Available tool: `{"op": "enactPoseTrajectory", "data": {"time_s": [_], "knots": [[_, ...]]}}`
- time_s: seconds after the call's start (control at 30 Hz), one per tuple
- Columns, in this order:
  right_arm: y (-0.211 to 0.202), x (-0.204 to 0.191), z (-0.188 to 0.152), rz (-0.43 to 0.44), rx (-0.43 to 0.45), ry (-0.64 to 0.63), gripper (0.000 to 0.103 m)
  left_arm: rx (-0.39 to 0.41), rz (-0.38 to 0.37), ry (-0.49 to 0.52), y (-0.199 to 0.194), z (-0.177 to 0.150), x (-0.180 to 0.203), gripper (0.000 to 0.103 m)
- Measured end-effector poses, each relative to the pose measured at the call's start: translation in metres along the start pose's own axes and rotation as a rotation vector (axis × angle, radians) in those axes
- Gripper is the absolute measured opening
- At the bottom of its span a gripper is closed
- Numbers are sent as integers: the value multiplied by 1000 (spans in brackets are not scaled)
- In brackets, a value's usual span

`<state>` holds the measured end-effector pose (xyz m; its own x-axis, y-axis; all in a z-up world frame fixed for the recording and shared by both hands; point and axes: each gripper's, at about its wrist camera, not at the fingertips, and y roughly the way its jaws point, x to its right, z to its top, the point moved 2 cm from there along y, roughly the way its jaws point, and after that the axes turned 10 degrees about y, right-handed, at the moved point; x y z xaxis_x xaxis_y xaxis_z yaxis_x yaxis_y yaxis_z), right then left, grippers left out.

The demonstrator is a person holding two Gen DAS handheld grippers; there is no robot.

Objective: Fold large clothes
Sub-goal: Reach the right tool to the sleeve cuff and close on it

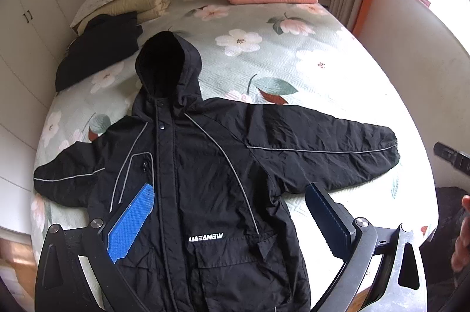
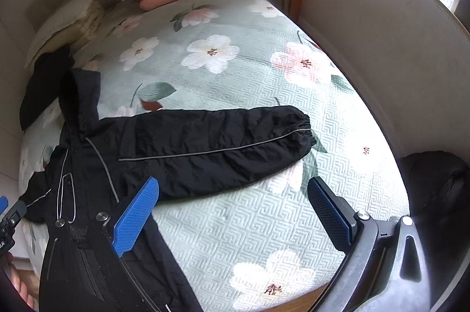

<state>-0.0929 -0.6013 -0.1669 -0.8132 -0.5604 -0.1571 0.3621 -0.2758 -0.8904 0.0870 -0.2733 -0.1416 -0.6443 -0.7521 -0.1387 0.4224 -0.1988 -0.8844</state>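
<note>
The left gripper [image 1: 229, 221] and right gripper [image 2: 235, 212] have jaws wide apart, holding nothing; one crinkled black hooded jacket [image 1: 205, 165] lies flat on the quilted floral bed [image 2: 235, 94]; two pillow stacks behind

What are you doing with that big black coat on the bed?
A person holds two grippers over a black hooded jacket spread flat on the flowery bed, front up, sleeves out to the sides. The left gripper and right gripper are both open and hold nothing. Folding hasn't started yet.
</note>
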Motion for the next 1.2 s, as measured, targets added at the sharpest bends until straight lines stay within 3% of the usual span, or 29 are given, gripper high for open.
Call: {"op": "enactPoseTrajectory", "data": {"time_s": [0.23, 0.5, 0.63, 0.87, 1.2], "knots": [[117, 90, 26, 10, -72, 177, 92, -14, 13, -14, 62, -6, 13, 103], [225, 159, 17, 15, -141, 313, 81, -38, 2, 20, 133, -10, 45, 103], [247, 161, 16, -89, -111, 250, 81, -39, -14, 31, 154, -10, 62, 103], [262, 165, 26, -28, -92, 286, 81, -69, -33, 41, 177, -13, 76, 103], [285, 176, 29, -4, -108, 338, 83, -90, -69, 27, 186, -16, 80, 103]]}}
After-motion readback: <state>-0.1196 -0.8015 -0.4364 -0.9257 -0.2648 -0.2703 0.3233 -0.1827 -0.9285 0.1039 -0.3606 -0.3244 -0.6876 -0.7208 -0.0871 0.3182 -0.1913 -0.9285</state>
